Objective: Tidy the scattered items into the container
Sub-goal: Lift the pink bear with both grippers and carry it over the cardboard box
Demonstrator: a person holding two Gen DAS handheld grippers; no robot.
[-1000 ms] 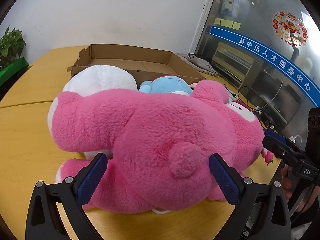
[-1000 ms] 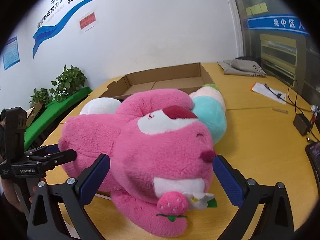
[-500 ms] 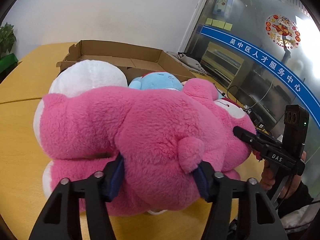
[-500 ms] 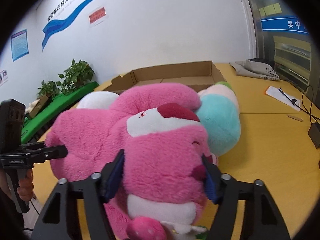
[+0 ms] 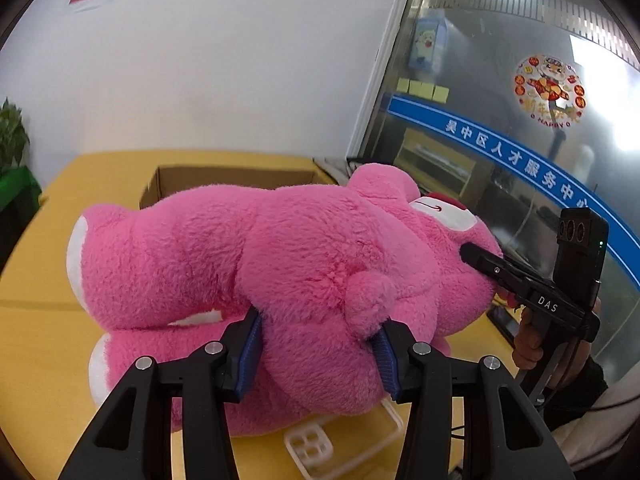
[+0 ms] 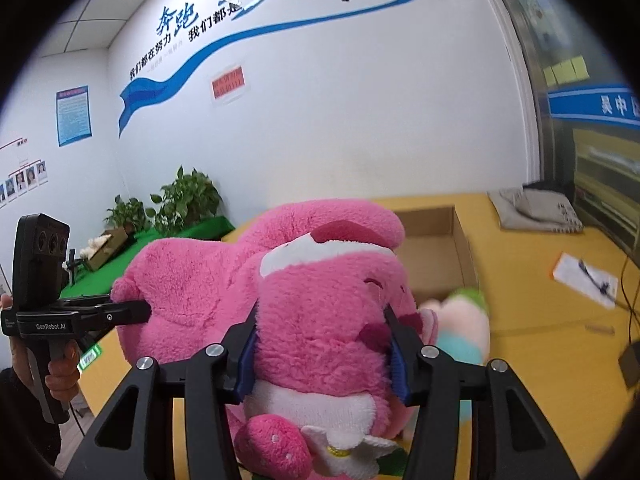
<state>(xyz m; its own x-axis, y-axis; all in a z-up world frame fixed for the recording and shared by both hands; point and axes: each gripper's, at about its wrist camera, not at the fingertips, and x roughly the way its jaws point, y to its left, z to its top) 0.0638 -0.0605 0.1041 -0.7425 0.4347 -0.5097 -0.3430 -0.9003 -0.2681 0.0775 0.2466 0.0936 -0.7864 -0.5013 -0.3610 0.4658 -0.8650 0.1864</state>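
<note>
A big pink plush bear [image 5: 248,264] hangs between both grippers, lifted off the yellow table. My left gripper [image 5: 318,354] is shut on its rump, just below the small tail. My right gripper [image 6: 322,354] is shut on its head [image 6: 320,312] around the muzzle. The open cardboard box [image 5: 224,178] stands behind the bear; in the right wrist view its inside [image 6: 434,256] shows past the bear's head. A pale pink and teal plush [image 6: 464,328] lies on the table to the right of the bear's head. The right gripper also shows in the left wrist view [image 5: 480,260].
A white plastic piece [image 5: 320,444] lies on the table under the bear. A grey cloth bag [image 6: 536,212], a paper with a cable [image 6: 586,274] and a dark device [image 6: 632,364] are on the table's right side. Potted plants [image 6: 188,200] stand at the left wall.
Both grippers closed on the pink bear and lifted it off the table. The white plush and the teal plush dropped out of the left wrist view.
</note>
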